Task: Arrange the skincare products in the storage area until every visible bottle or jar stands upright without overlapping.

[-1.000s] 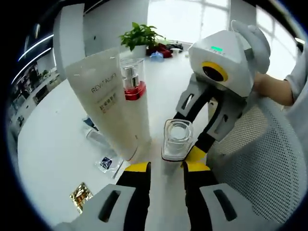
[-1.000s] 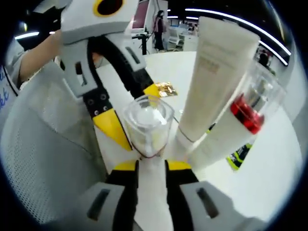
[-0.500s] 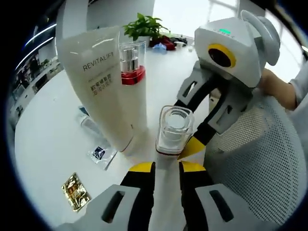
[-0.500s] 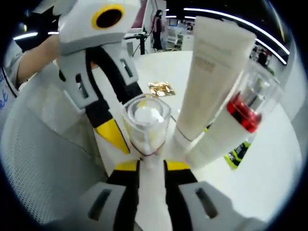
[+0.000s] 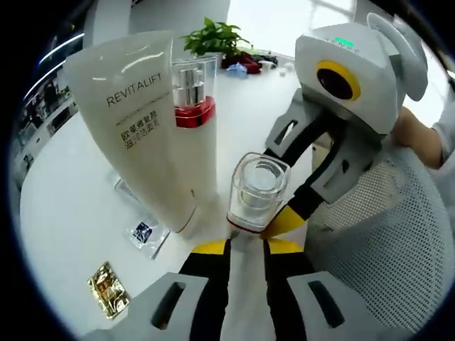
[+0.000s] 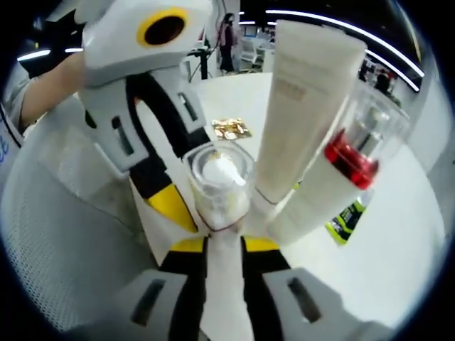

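Left gripper view: own left gripper (image 5: 245,245) at the bottom, yellow tips drawn close together, only a thin strip of white tabletop (image 5: 71,206) between them, nothing pinched. Just ahead of the tips, a clear square-sided jar (image 5: 257,192) upright on the table, touching or nearly touching the right gripper (image 5: 284,220), which reaches in from the right with a person's hand (image 5: 416,131) behind it. Left of the jar, a tall white REVITALIFT tube (image 5: 142,128) standing on its cap, leaning slightly, and right behind it a white pump bottle (image 5: 193,114) with red collar and clear cap — upright, pressed close to the tube. On the table to the left: a gold sachet (image 5: 106,290), a clear sachet (image 5: 144,233); farther off, a potted plant (image 5: 213,39). White mesh bin (image 5: 398,234) at right. Right gripper view: own right gripper (image 6: 225,245) likewise narrow, gripping nothing, jar (image 6: 222,183) just beyond the tips, the left gripper (image 6: 170,206) beside the jar on the left, tube (image 6: 298,106) and pump bottle (image 6: 341,170) to the right.
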Action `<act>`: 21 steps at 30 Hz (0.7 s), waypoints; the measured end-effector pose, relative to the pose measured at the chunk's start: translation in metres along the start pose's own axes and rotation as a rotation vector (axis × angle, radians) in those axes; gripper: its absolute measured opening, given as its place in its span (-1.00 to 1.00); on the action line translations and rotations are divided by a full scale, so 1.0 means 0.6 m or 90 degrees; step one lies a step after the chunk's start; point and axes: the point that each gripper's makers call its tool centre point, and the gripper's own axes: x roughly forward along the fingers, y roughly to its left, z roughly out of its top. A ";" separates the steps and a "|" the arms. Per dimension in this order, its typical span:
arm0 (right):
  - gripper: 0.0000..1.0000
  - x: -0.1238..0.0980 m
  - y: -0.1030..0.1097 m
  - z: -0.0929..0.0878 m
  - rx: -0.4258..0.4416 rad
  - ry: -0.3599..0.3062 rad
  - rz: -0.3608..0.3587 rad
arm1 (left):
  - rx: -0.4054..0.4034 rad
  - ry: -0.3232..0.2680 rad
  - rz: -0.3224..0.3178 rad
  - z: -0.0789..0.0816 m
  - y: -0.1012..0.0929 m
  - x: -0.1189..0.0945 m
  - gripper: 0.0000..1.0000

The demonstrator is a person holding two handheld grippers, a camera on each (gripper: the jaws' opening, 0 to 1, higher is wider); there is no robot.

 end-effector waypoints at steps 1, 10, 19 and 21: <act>-0.64 0.000 -0.001 -0.001 0.003 0.001 -0.002 | -0.001 -0.001 0.000 0.001 0.000 0.001 -0.70; -0.64 -0.003 -0.019 -0.010 0.016 0.014 -0.031 | -0.018 -0.008 0.008 0.009 0.005 0.010 -0.75; -0.65 -0.006 -0.031 -0.014 0.032 0.016 -0.049 | -0.030 -0.013 0.021 0.016 0.009 0.021 -0.75; -0.65 -0.006 -0.032 -0.014 0.032 0.017 -0.051 | -0.032 -0.015 0.023 0.018 0.010 0.022 -0.75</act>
